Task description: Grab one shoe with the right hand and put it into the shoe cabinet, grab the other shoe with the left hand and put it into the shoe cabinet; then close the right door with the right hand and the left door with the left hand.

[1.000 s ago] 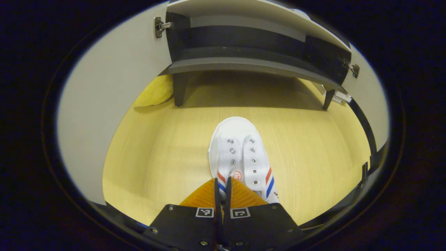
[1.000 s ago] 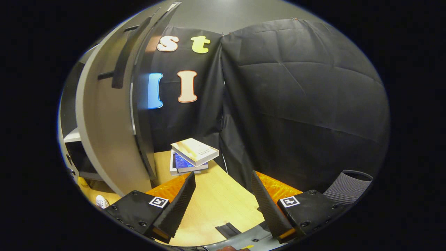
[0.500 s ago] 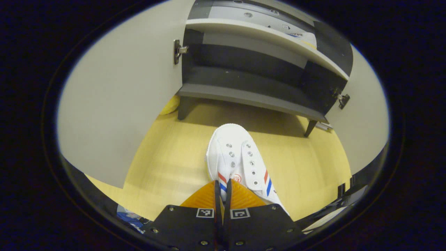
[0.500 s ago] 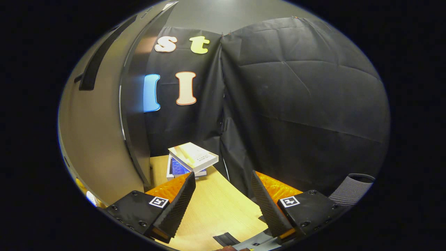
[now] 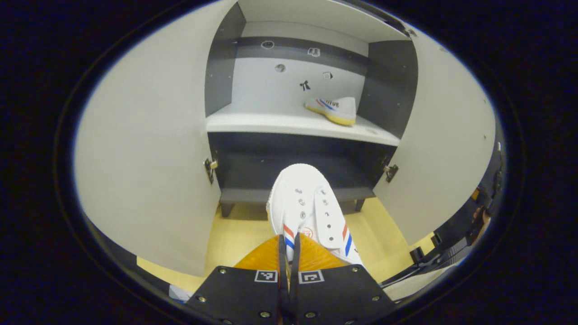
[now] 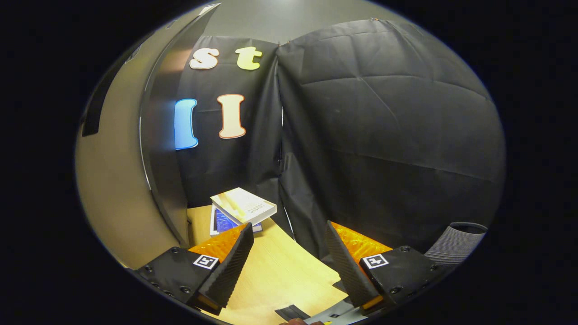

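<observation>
1 shoe [image 5: 311, 205] in left gripper [image 5: 287, 243], 1 shelved shoe [image 5: 332, 109], 2 doors open

White shoe [image 5: 311, 207], red-blue stripes; yellow floor [image 5: 235, 234].

Left gripper [image 5: 287, 253]: two flat black plates are sitting side by side at the base, each showing a square black-and-white fiducial marker near the inner corner and small round screws along the edges. Fingers [image 5: 311, 253] are looking ribbed on the outer faces and tapering forward. Right gripper [image 6: 289, 253]: same black plates are carrying one square marker each, plus screws at the lower edge. Its fingers [image 6: 232, 262] are showing finely grooved inner faces and wedge shapes. Something grey and ridged is sitting behind the right plate, possibly part of the handle.
</observation>
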Motion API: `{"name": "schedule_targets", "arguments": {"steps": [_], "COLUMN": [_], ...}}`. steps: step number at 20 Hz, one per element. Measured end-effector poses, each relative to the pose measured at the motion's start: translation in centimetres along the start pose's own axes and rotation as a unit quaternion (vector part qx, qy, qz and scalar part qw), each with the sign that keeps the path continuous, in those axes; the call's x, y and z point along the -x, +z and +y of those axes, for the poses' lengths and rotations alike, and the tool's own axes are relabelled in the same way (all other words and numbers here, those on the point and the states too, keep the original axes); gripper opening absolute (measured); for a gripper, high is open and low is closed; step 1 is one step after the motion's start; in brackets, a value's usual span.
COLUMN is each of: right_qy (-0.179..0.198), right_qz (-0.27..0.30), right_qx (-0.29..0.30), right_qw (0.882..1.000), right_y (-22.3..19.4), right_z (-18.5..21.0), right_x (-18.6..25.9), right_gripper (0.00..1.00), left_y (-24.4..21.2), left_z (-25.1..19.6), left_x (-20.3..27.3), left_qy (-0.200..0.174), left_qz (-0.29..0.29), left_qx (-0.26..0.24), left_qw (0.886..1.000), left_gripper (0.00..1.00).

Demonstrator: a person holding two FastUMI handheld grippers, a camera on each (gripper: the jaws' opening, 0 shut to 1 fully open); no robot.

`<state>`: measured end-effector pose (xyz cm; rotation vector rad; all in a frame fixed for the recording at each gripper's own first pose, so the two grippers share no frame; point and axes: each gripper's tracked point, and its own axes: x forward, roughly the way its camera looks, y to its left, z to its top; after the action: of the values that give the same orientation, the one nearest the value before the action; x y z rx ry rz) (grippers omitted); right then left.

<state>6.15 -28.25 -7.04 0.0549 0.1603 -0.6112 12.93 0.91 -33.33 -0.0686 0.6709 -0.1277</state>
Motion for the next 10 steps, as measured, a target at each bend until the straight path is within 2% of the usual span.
{"name": "schedule_targets", "arguments": {"steps": [4, 5, 10], "right_qy": [0.001, 0.007, 0.000], "right_qz": [-0.004, -0.001, -0.017], "right_qx": [0.001, 0.003, -0.016], "right_qw": [1.000, 1.000, 1.000], "right_y": [0.0, -0.1, 1.2], "right_z": [0.4, 0.7, -0.4], "right_x": [-0.2, -0.4, -1.2], "right_gripper": [0.97, 1.00, 1.00], "left_y": [-0.3, -0.2, 0.6], "left_z": [0.0, 0.0, 0.3], "left_x": [-0.8, -0.5, -0.2], "left_qy": [-0.026, -0.029, -0.005], "left_qz": [-0.049, -0.063, -0.109], "left_qx": [0.004, -0.006, -0.029], "left_qw": [0.998, 0.998, 0.994], "left_gripper": [0.02, 0.02, 0.01]}}
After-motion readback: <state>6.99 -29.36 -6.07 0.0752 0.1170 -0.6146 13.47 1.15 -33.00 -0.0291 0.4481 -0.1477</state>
